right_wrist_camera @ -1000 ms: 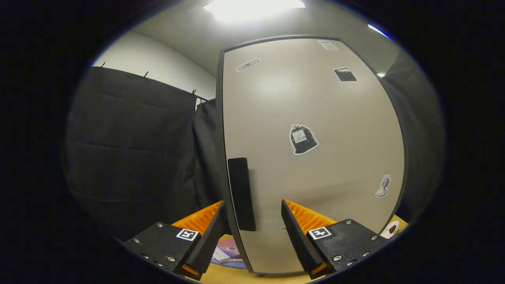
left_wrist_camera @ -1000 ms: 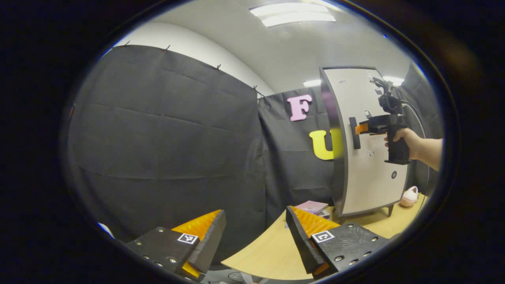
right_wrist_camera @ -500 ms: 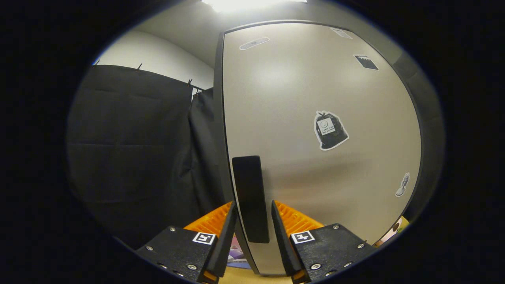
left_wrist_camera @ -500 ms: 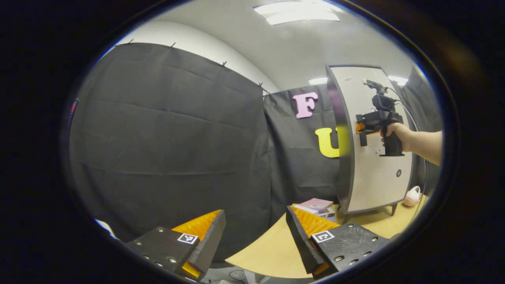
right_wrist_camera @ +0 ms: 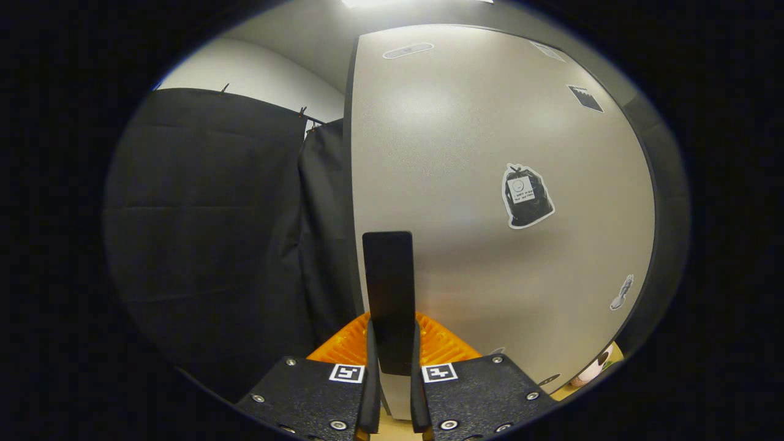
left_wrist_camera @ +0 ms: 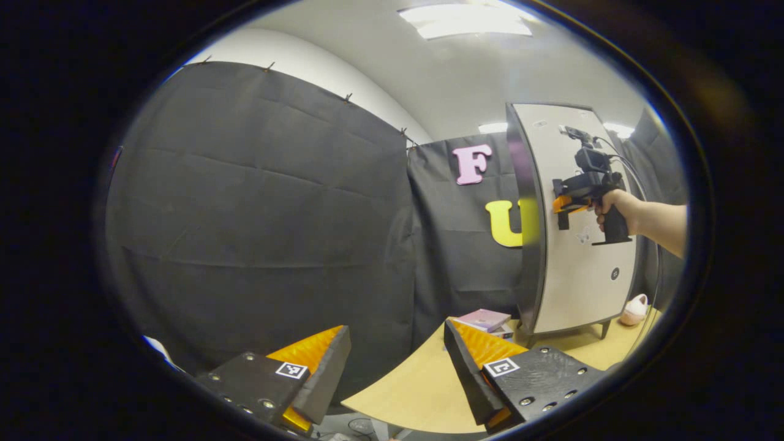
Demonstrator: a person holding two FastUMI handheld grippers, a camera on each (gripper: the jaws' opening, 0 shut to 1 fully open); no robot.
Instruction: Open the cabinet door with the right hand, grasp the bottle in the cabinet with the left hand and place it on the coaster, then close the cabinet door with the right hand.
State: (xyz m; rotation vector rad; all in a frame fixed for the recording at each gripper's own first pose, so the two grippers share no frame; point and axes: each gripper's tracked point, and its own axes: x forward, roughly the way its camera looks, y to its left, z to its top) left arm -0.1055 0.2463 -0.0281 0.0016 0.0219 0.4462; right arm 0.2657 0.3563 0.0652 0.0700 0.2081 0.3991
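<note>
Cabinets: one (left_wrist_camera: 576,245), at 3 o'clock in the left gripper view
Door handles: one (right_wrist_camera: 388,294)
Stickers on the door: five visible in the right gripper view
Tools: two, left tool (left_wrist_camera: 398,373) and right tool (right_wrist_camera: 392,380)
Desks: one (left_wrist_camera: 422,386)
Books: one small stack (left_wrist_camera: 487,321)
Ceiling lights: one panel (left_wrist_camera: 465,21) at 12 o'clock
</note>
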